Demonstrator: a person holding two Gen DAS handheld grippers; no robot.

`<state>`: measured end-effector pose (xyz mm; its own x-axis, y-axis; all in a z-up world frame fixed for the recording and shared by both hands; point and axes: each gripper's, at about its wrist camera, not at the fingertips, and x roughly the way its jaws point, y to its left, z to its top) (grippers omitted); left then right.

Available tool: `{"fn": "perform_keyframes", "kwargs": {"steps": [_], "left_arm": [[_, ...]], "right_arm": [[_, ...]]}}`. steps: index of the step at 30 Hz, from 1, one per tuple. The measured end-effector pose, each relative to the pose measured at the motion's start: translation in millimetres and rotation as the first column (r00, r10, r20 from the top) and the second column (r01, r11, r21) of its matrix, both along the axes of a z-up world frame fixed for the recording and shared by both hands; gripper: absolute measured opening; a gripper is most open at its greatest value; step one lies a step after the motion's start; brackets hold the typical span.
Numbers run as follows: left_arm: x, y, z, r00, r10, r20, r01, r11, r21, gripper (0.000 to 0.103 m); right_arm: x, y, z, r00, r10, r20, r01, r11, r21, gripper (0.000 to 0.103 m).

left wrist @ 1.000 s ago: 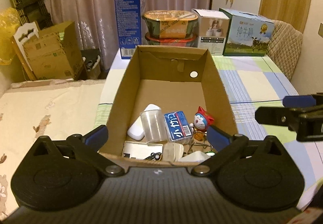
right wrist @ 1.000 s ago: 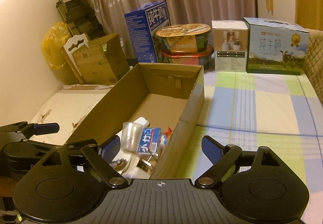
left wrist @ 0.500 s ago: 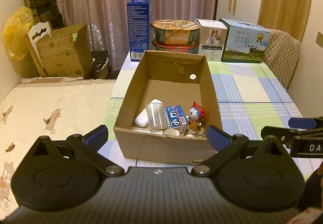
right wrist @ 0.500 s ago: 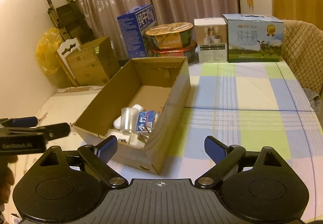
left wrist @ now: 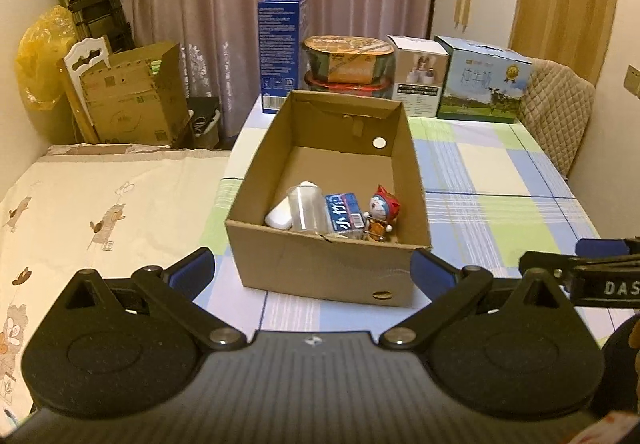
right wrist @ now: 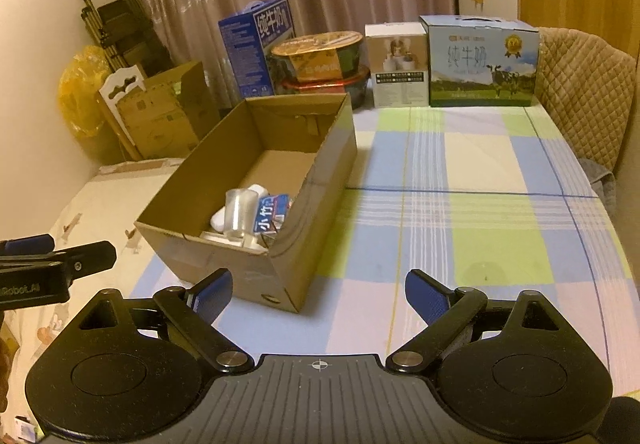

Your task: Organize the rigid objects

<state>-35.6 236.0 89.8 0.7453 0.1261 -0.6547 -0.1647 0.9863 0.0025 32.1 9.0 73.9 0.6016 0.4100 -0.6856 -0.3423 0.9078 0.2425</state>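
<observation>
The checked desk (right wrist: 460, 172) carries an open box (right wrist: 256, 256), with cartons (right wrist: 482, 62) and stacked bowls (right wrist: 320, 64) behind.

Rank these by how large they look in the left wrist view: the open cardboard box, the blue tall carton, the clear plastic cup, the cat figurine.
1. Open cardboard box
2. Blue tall carton
3. Clear plastic cup
4. Cat figurine, close to the cup, so these two are unsure.
</observation>
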Motion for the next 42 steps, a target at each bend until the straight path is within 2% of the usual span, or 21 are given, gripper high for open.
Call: {"fn": "perform_keyframes", "kwargs": {"steps": [23, 42], "left_arm": [[3, -8, -16, 0.999, -0.018, -0.051, 0.019, 1.000, 0.019, 0.102], [8, -11, -20, 0.998, -0.024, -0.058, 0.025, 1.000, 0.015, 0.102]], "right_arm": [[-3, -1, -10, 1.000, -0.005, -0.018, 0.005, 1.000, -0.016, 0.090], [-1, -2, -13, 0.999, -0.018, -0.029, 0.018, 1.000, -0.012, 0.090]]}}
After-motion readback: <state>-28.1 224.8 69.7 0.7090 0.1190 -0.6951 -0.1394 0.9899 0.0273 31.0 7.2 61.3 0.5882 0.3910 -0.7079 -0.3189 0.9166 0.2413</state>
